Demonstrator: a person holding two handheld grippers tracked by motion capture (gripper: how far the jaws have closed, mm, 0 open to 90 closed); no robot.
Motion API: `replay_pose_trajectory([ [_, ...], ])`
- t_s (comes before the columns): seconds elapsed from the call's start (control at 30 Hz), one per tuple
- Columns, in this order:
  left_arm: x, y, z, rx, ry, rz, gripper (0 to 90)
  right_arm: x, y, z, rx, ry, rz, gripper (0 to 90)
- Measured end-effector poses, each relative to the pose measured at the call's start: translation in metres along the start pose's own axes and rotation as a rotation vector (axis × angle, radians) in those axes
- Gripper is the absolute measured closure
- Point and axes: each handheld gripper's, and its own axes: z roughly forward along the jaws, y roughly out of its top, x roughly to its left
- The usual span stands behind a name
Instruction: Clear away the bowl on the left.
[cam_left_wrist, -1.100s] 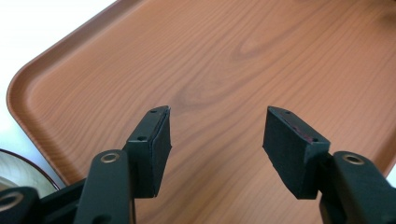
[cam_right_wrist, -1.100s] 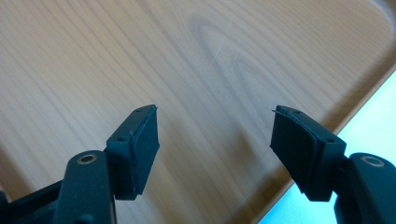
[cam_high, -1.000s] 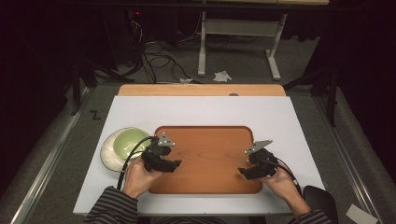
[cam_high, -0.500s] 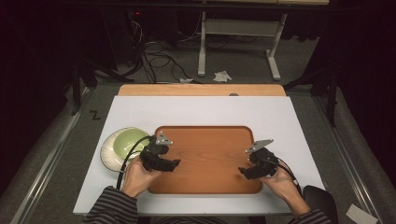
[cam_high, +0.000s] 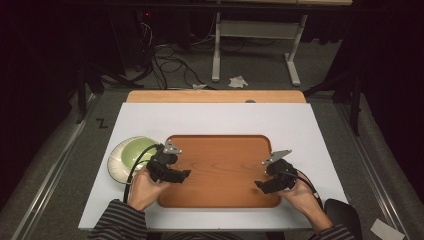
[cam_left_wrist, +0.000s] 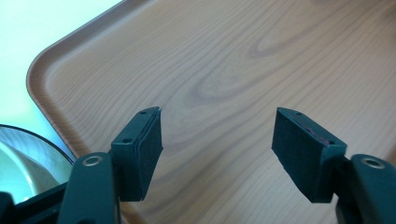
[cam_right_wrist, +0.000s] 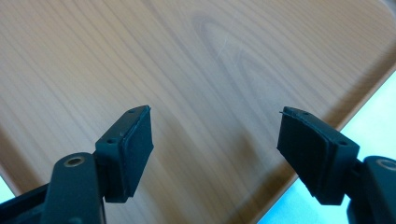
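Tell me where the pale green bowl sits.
In the high view, the pale green bowl sits on the white tabletop, left of the wooden tray, beside the left tongs.

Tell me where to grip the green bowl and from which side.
Grip the bowl by its rim on the side nearest the tray, coming from above with the open left gripper, which is closest. The rim is thin and faces up, so one jaw can go inside and one outside. The body is probably too wide to span.
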Motion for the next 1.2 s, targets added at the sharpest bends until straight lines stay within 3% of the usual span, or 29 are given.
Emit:
replay_pose_trajectory([
  [0.33, 0.003, -0.001, -0.004, -0.002, 0.025, -0.009, 34.2, 0.0, 0.0, 0.001, 0.008, -0.001, -0.006, 30.8],
  [0.7, 0.009, -0.002, -0.01, -0.019, 0.022, -0.021, 33.4, 0.001, -0.001, 0.001, -0.012, -0.001, -0.012, 31.1],
  [1.2, 0.015, -0.003, -0.013, -0.024, 0.024, -0.039, 32.1, 0.001, -0.001, 0.001, 0.004, -0.009, -0.01, 31.6],
])
